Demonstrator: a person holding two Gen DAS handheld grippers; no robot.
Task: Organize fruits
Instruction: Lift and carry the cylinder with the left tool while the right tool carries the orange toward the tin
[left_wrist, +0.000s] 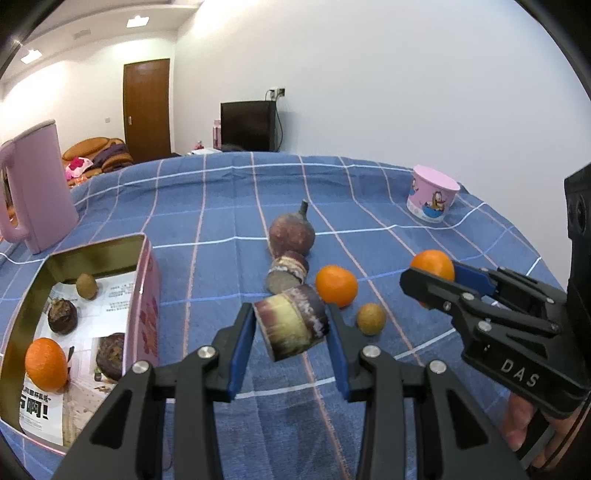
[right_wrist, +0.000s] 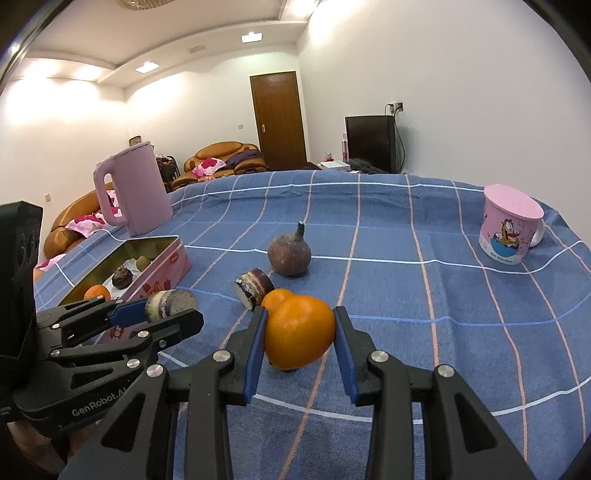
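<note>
Gripping a cut sugarcane piece (left_wrist: 291, 326) between its blue pads, the left gripper (left_wrist: 291, 328) hangs just right of the open pink tin (left_wrist: 142, 295); the right gripper (right_wrist: 299, 339) is clamped on an orange (right_wrist: 299, 334), farther right of the tin; beyond the tin's right side, on the blue checked cloth (left_wrist: 221, 206), lie another orange (left_wrist: 336, 285), a second cane piece (left_wrist: 288, 271), a small brown fruit (left_wrist: 371, 318) and a round purple fruit (left_wrist: 291, 232).

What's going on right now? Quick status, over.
Left gripper shut on sugarcane chunk. Right gripper shut on orange. Pink tin open, fruit already inside. Path to it looks clear.
</note>
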